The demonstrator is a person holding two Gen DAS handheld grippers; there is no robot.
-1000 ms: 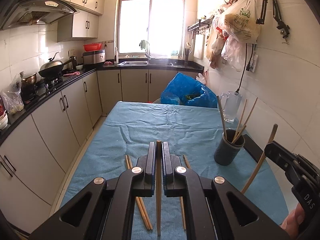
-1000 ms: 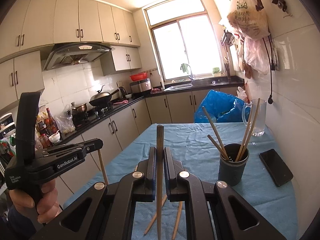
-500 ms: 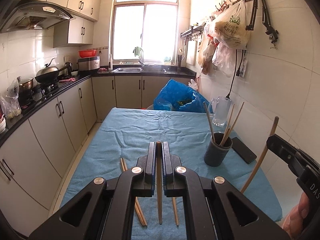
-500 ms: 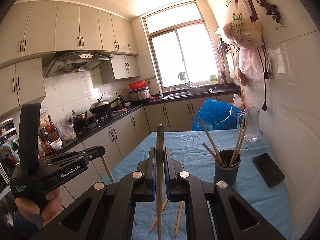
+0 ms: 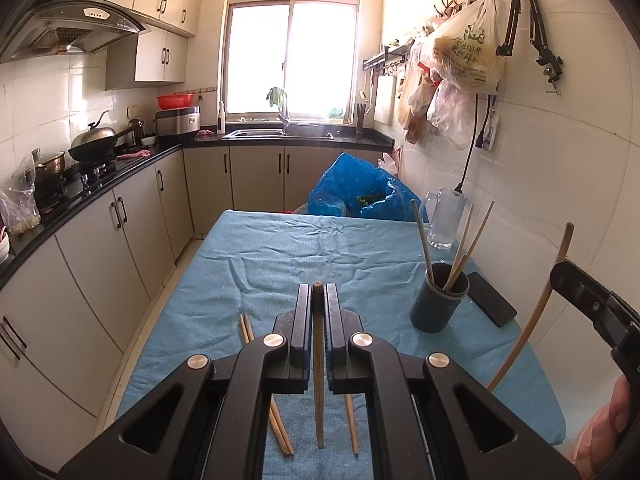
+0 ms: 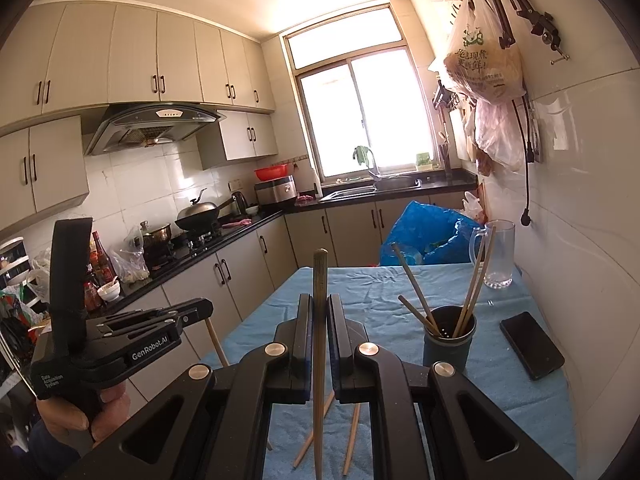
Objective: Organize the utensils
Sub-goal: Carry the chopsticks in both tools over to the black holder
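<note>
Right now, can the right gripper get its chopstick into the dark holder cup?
Probably yes. The right gripper is shut on a wooden chopstick, and the dark round holder cup stands ahead to its right with an open mouth. Four chopsticks already lean inside, but room remains between them.

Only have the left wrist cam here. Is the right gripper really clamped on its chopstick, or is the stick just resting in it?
Observer: Clamped. The right wrist view shows the right gripper shut on the right chopstick, which stands up well past the fingertips.
Operator: How does my left one look from outside?
Observer: The left chopstick hangs tilted below the tip of the left gripper.
Operator: Room left in the holder?
Observer: Looking down into the holder, four stored chopsticks lean out against the rim and the middle looks free.
</note>
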